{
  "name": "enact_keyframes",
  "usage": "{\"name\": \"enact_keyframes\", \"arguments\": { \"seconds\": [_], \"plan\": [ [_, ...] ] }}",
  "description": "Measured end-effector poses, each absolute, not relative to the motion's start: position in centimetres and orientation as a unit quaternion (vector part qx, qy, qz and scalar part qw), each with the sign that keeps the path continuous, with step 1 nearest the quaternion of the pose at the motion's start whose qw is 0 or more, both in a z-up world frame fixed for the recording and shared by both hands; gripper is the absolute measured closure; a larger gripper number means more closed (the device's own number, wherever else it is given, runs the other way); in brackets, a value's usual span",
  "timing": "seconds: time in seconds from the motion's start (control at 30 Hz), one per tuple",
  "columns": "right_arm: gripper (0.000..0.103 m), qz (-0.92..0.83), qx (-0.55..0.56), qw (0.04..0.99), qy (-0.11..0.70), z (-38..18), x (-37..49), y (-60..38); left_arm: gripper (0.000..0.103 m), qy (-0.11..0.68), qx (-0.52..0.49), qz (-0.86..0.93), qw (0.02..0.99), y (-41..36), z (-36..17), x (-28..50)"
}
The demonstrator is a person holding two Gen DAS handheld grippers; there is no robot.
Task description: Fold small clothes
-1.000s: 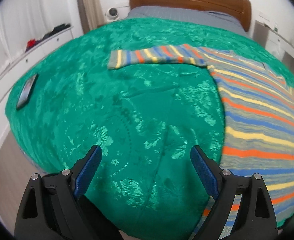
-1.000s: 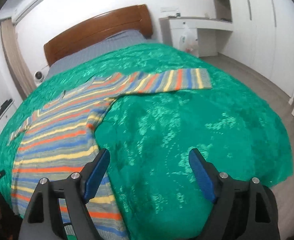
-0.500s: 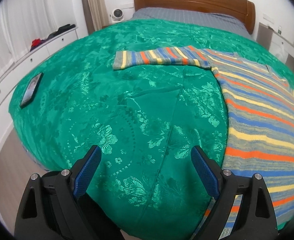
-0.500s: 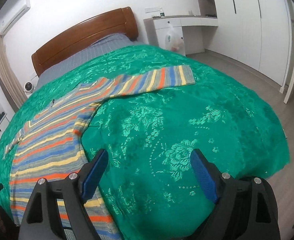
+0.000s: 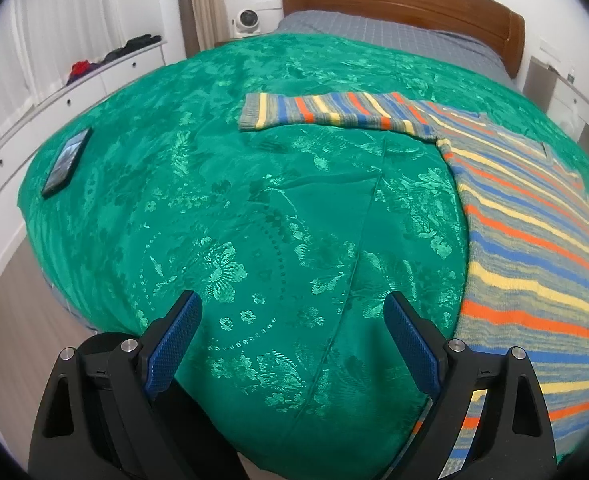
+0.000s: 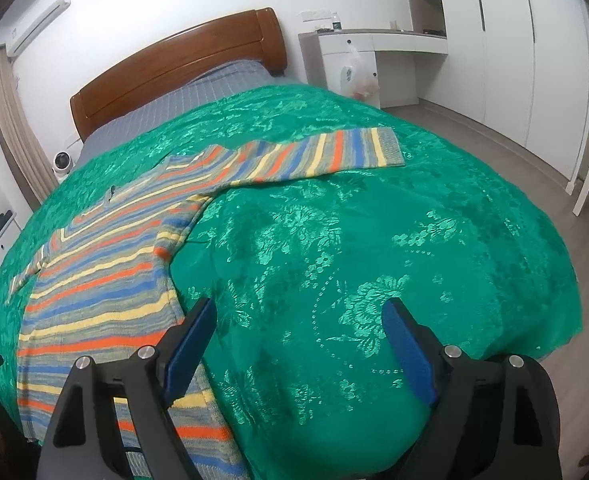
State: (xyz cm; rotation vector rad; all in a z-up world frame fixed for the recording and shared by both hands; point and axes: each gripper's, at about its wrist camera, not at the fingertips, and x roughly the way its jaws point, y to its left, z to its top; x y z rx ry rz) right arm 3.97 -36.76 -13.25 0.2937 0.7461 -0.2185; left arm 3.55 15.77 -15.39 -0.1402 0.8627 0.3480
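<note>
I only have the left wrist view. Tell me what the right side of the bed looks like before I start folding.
Observer: The striped sweater's other sleeve lies stretched flat across the green bedspread, cuff pointing toward the wardrobe side.
Operator: Report the right gripper.
Observer: The right gripper is open with nothing between its pads, above bare bedspread just beside the sweater's side edge.
Operator: List anything on that side I should avoid.
Observer: Nothing else lies on that half of the bedspread; a plastic bag hangs at the white desk beyond the bed.
</note>
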Motion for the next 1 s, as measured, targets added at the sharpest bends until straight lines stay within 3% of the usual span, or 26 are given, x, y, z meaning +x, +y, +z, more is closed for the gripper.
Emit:
{"name": "enact_keyframes", "arguments": {
  "seconds": [1.0],
  "plan": [
    [0.019, -0.090, 0.123, 0.916, 0.370, -13.4, 4.4, -35.5, 0.009, 0.414, -0.070, 0.166, 0.892, 16.1, -15.4, 3.7]
  ]
}}
